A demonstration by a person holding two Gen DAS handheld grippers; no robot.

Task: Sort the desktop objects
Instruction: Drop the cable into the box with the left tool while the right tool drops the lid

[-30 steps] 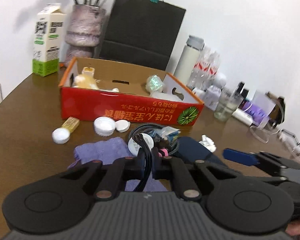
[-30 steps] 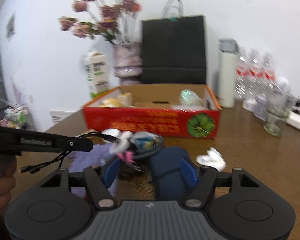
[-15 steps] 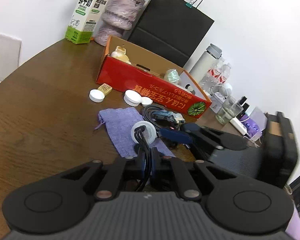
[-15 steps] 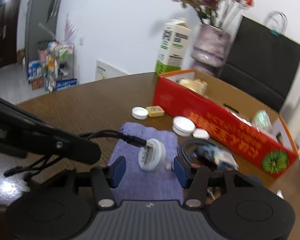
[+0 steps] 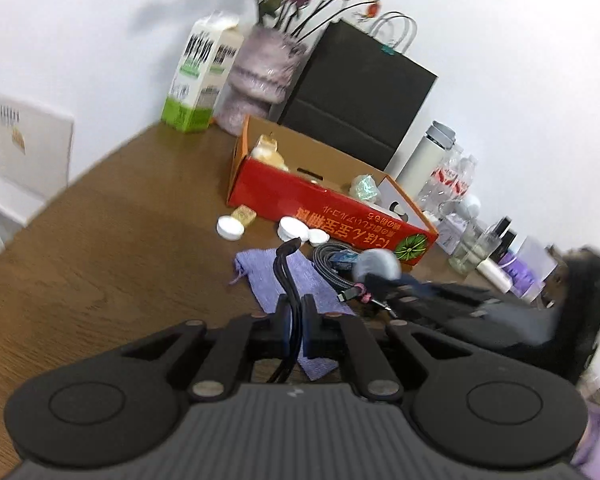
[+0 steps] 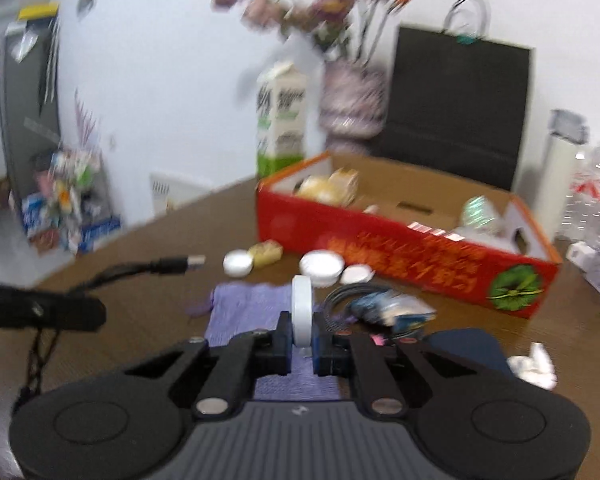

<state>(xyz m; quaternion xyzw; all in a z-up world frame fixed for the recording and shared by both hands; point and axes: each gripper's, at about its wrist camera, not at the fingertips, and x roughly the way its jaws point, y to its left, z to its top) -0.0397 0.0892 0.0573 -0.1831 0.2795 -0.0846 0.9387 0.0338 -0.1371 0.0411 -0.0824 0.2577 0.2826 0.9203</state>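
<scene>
Setting: home or small office room, white walls.
Landmark: brown wooden table [image 5: 100, 240].
On table, far edge: milk carton [image 5: 196, 80], flower vase [image 5: 260, 76], black paper bag [image 5: 360, 92].
Beyond table, left: cluttered shelf [image 6: 64, 200].

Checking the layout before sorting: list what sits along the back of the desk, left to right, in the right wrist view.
Milk carton → flower vase → black paper bag → white flask → clear plastic bottles.

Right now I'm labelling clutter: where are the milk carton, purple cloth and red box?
milk carton [image 5: 198, 80], left wrist view, front face.
purple cloth [image 6: 248, 312], right wrist view, bare left half.
red box [image 6: 400, 256], right wrist view, printed front wall.
</scene>
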